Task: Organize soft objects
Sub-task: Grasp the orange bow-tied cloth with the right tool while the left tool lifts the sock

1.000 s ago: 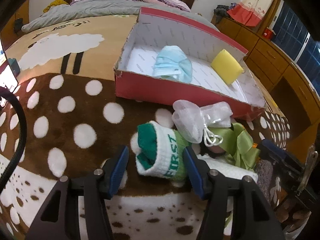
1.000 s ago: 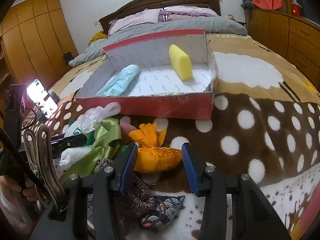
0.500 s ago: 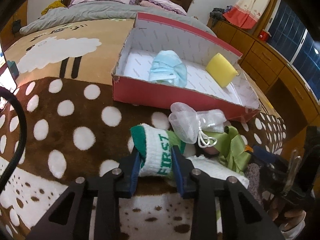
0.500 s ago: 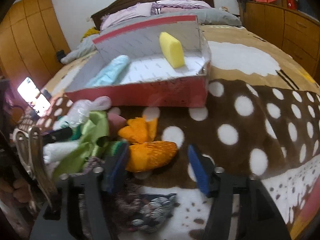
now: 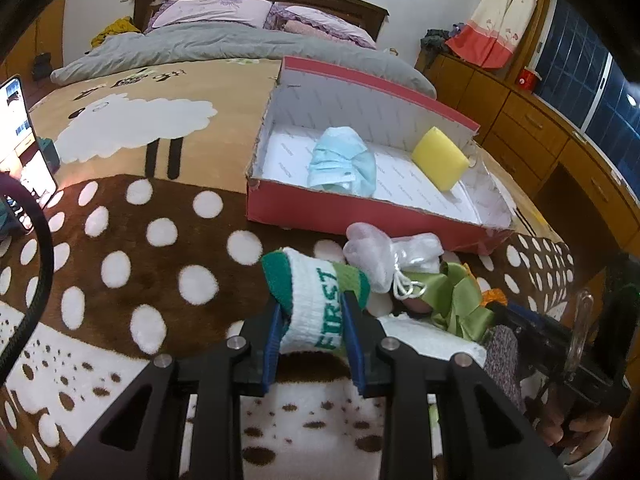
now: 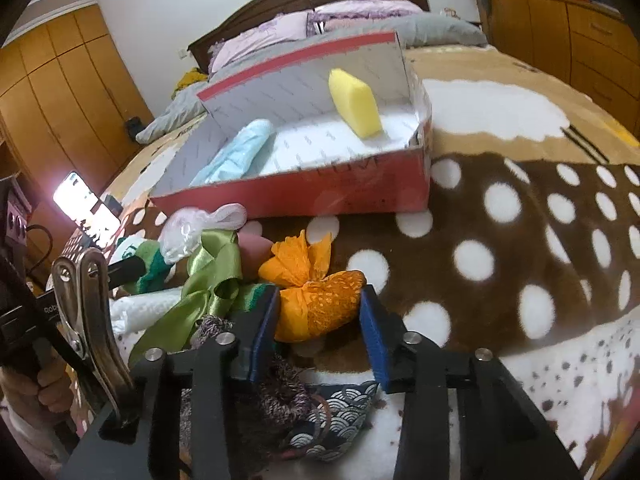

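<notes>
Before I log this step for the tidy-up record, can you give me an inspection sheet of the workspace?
Surface: bed blanket, brown with white dots, a sheep pattern further back.
Job's things: red box holding a blue mask and a yellow sponge; white and green sock; orange cloth bundle.
Clutter: pile beside the box with a green ribbon, a clear plastic bag, a knitted piece and a wave-patterned cloth.
Grippers: left gripper shut on the sock; right gripper has just been closing, pads pressing the orange bundle.
Cables: black cable at the left edge.
Surroundings: lit phone, pillows, wooden drawers, wardrobe.
</notes>
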The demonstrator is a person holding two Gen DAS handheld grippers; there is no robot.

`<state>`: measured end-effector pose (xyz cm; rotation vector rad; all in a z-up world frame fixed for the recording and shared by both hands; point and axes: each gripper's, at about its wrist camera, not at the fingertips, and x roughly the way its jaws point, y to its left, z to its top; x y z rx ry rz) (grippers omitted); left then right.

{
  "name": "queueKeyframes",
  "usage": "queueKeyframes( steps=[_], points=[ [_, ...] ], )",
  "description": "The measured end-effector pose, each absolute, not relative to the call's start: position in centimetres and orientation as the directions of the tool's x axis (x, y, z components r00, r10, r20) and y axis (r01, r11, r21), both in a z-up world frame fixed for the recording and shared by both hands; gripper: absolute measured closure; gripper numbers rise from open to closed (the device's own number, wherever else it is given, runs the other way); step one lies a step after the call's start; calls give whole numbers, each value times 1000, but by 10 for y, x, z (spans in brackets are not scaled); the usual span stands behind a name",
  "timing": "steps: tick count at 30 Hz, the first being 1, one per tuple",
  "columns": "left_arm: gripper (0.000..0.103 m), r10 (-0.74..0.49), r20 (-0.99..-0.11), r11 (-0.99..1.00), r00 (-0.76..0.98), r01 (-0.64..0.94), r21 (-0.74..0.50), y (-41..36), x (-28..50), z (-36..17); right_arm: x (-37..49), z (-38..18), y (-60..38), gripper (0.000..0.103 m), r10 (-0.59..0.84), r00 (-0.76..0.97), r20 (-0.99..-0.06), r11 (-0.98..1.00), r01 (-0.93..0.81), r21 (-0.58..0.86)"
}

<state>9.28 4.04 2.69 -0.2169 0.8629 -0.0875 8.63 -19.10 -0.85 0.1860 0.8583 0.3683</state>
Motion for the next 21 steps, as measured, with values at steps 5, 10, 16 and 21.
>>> queueKeyframes(
  steps=[5,10,16,21],
  points=[
    [74,-157,-733,973,662,-21,-228,44,88,32,79,7,-197,72,372,648,-664,928,-233,292],
    [74,-154,-724,972,673,-29,-234,48,86,36,70,25,-203,74,347,707,-615,937,-234,260],
    [74,-154,-709,971,689,-27,-236,49,82,44,63,38,-206,74,334,739,-585,942,-241,233],
    [74,-147,-700,972,698,-31,-235,49,81,50,60,43,-207,74,336,750,-570,941,-248,229]
  ],
)
